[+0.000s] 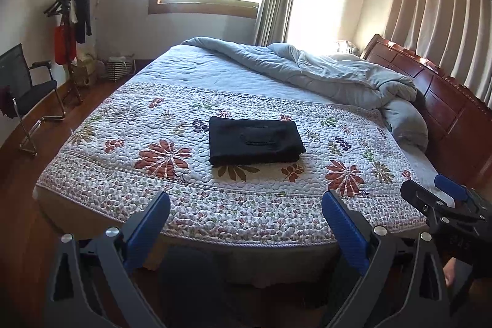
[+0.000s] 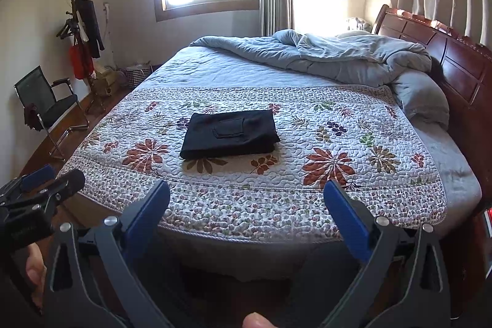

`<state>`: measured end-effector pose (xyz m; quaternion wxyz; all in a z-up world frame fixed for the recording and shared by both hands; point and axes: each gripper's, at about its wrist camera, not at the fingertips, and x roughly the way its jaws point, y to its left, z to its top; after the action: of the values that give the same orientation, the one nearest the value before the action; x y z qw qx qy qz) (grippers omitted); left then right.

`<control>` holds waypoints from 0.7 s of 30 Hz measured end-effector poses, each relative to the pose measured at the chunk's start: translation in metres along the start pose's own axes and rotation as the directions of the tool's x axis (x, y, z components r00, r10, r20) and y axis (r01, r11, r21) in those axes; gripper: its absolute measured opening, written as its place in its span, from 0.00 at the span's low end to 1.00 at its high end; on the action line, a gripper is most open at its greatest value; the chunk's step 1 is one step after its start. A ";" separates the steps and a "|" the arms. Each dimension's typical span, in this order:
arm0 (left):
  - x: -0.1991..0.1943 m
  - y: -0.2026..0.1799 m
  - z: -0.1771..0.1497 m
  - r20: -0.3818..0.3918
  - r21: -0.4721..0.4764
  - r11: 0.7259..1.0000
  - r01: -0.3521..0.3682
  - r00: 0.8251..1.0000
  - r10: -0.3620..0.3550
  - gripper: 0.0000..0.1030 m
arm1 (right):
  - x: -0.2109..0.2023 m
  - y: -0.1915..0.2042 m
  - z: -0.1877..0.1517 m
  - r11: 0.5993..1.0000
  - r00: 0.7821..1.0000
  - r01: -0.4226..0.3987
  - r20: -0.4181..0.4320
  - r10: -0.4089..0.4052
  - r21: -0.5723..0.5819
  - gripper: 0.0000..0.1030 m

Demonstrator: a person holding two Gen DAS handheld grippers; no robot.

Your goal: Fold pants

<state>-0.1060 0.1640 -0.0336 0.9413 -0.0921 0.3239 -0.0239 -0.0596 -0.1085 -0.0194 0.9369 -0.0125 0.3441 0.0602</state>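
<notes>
We stand at the side edge of the bed [image 1: 92,174], our landmark, its floral quilt [image 1: 353,149] covering the near half. Along its far side and toward the wooden headboard [image 1: 430,88] lies a rumpled grey duvet [image 1: 307,69]. Left of the bed, on the floor, a black chair [image 1: 33,91] sits near a coat rack [image 1: 72,20]. The black pants [image 1: 255,140] lie folded into a neat rectangle in the middle of the quilt, a pocket flap facing up. Short of the bed's near edge, well apart from the pants, we hold our left gripper [image 1: 246,220] and right gripper [image 2: 246,211], each spread wide and empty.
</notes>
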 end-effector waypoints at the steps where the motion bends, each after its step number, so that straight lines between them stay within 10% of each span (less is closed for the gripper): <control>1: 0.001 0.000 0.001 -0.001 -0.001 1.000 -0.003 1.000 0.003 0.96 | 0.002 0.000 0.001 1.000 1.000 0.001 -0.003 -0.001 -0.001 0.96; 21: 0.013 -0.002 0.013 -0.007 0.012 0.999 -0.038 0.999 0.038 0.96 | 0.021 -0.001 0.009 1.000 0.999 -0.017 -0.030 0.017 0.002 0.96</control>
<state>-0.0882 0.1628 -0.0309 0.9409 -0.0804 0.3288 -0.0081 -0.0374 -0.1065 -0.0262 0.9311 -0.0098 0.3583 0.0676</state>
